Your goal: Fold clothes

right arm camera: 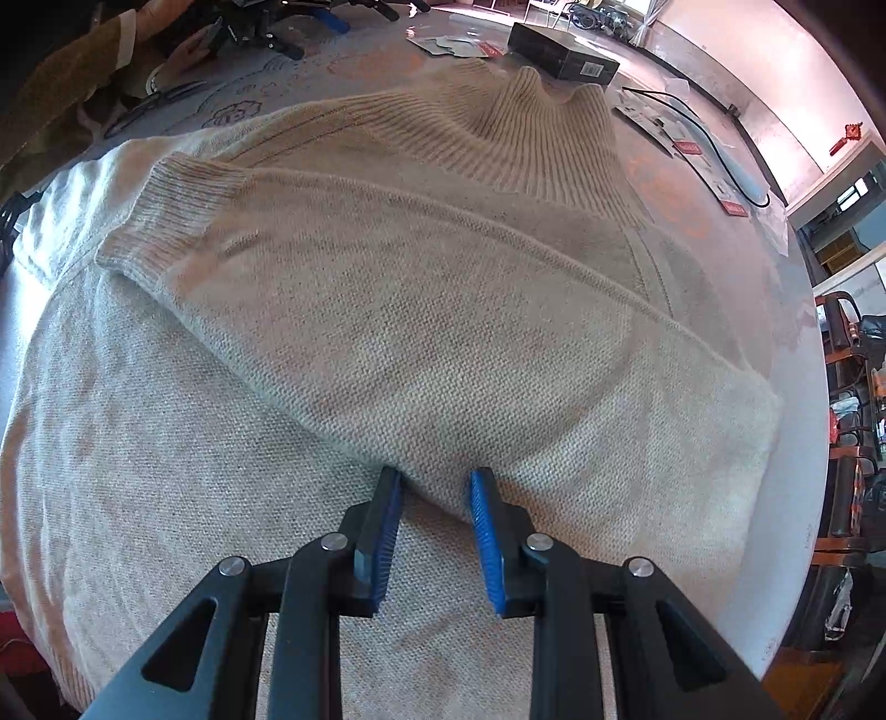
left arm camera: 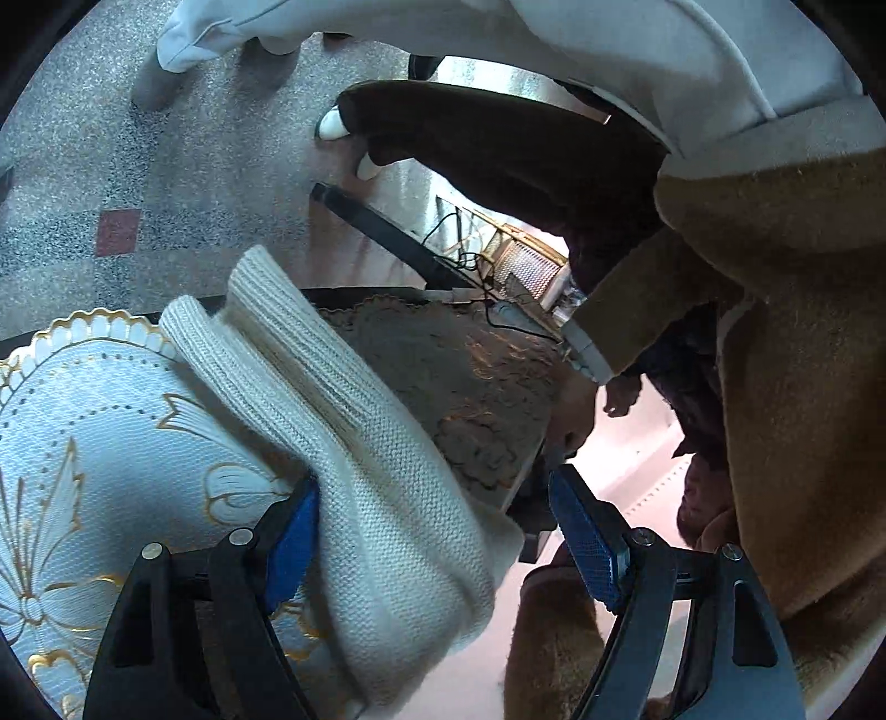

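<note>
A cream knit sweater (right arm camera: 387, 332) lies spread on the table, its ribbed collar (right arm camera: 531, 111) at the far side. One sleeve is folded across the body, with the cuff (right arm camera: 166, 216) at the left. My right gripper (right arm camera: 437, 498) points down and is shut on the near edge of that sleeve. In the left wrist view the other sleeve (left arm camera: 343, 399) hangs over the table edge, cuff (left arm camera: 260, 310) farthest from me. My left gripper (left arm camera: 434, 476) is open wide around it; the left pad (left arm camera: 293, 531) touches the knit, the right pad (left arm camera: 587, 543) stands clear.
A white tablecloth (left arm camera: 83, 415) with gold pattern covers the table. A person in a brown coat (left arm camera: 775, 332) stands close on the right. A black box (right arm camera: 565, 50), cards and a cable (right arm camera: 692, 144) lie beyond the collar. The table edge (right arm camera: 797, 443) curves along the right.
</note>
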Action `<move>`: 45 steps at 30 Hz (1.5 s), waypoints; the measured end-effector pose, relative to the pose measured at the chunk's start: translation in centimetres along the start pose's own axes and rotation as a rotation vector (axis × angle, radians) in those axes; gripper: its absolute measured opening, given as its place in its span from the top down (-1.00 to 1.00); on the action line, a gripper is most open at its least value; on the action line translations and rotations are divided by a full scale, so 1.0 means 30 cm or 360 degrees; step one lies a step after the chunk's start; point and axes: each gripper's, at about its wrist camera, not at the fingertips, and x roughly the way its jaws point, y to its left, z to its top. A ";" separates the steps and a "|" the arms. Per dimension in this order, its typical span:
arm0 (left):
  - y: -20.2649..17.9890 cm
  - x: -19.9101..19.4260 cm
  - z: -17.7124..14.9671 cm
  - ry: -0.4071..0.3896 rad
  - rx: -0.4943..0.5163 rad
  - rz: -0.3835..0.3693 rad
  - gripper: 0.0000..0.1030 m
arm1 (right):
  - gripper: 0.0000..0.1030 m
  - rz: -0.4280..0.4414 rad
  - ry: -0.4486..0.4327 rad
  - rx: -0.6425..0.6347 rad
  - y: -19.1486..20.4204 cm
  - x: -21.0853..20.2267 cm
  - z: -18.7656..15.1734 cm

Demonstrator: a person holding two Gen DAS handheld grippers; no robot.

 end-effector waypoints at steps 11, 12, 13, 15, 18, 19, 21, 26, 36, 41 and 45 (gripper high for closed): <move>-0.067 -0.096 -0.014 -0.0199 0.0221 -0.0213 0.88 | 0.50 -0.0008 0.0003 0.0017 0.003 0.015 0.036; -0.070 -0.107 -0.022 -0.0212 0.0241 -0.0217 0.90 | 0.50 -0.0011 0.0006 0.0018 0.004 0.016 0.040; -0.074 -0.118 -0.029 -0.0228 0.0252 -0.0223 0.91 | 0.50 -0.0015 0.0009 0.0019 0.004 0.018 0.045; -0.072 -0.147 -0.048 -0.0291 0.0256 -0.0268 0.91 | 0.50 -0.0024 0.0012 0.0011 0.006 0.020 0.053; -0.058 -0.195 -0.082 -0.0405 0.0256 -0.0361 0.92 | 0.50 -0.0028 0.0007 0.0011 0.003 0.023 0.057; -0.048 -0.207 -0.102 -0.0432 0.0288 -0.0393 0.92 | 0.50 -0.0026 0.0003 0.0016 -0.001 0.023 0.055; -0.056 -0.237 -0.169 -0.0466 0.0414 -0.0424 0.92 | 0.50 -0.0017 -0.0006 0.0027 -0.008 0.024 0.056; -0.019 -0.259 -0.366 -0.0490 0.0650 -0.0448 0.92 | 0.50 -0.0008 -0.0022 0.0048 -0.021 0.026 0.063; 0.028 -0.163 -0.914 -0.0569 0.1387 -0.0124 0.92 | 0.49 0.0070 -0.0078 0.0074 -0.064 0.002 -0.048; -0.011 -0.035 -1.287 -0.0624 0.1914 0.0106 0.92 | 0.49 0.0213 -0.0142 0.0130 -0.121 -0.012 -0.066; -0.044 0.172 -1.588 -0.0592 0.2311 0.0277 0.92 | 0.50 0.0367 -0.0212 0.0230 -0.197 -0.059 -0.124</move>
